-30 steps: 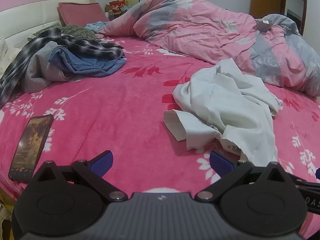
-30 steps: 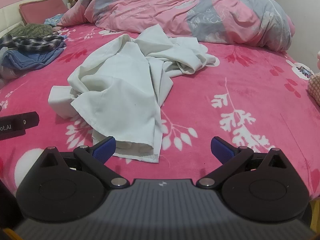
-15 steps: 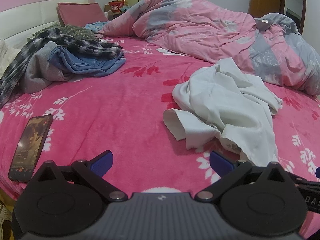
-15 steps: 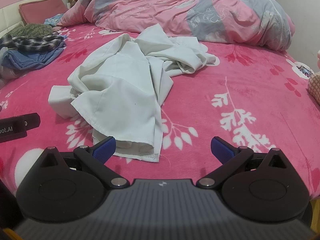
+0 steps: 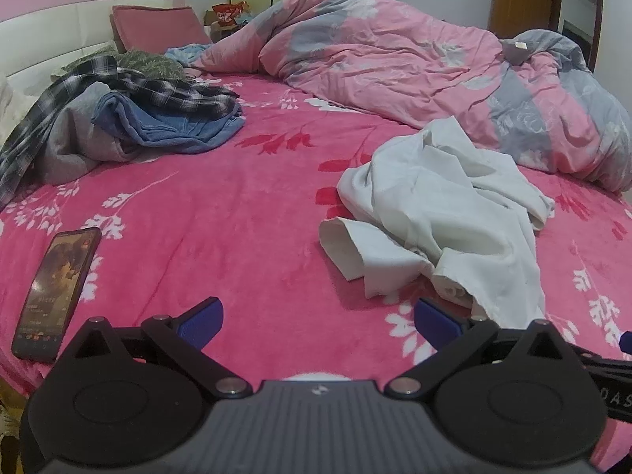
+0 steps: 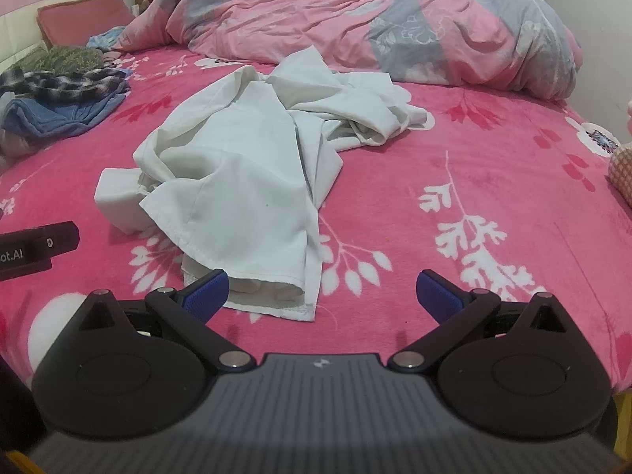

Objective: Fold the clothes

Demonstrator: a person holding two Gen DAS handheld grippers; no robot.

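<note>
Right claw (image 6: 322,294) gapes over crumpled white shirt (image 6: 245,173) on fleecy bedspread (image 6: 454,181).

So the white garment (image 6: 245,166) is just a crumpled heap on the pink floral bedspread (image 6: 454,166), nothing folded at all, with one open cuffed end (image 5: 343,245) sticking out on the left side and a hemmed edge (image 6: 272,300) lying closest to the cameras. Further back near the headboard there's a second messy pile: a plaid shirt (image 5: 118,87) draped over a blue piece (image 5: 177,130) and a grey one (image 5: 67,146), all bunched together.
</note>
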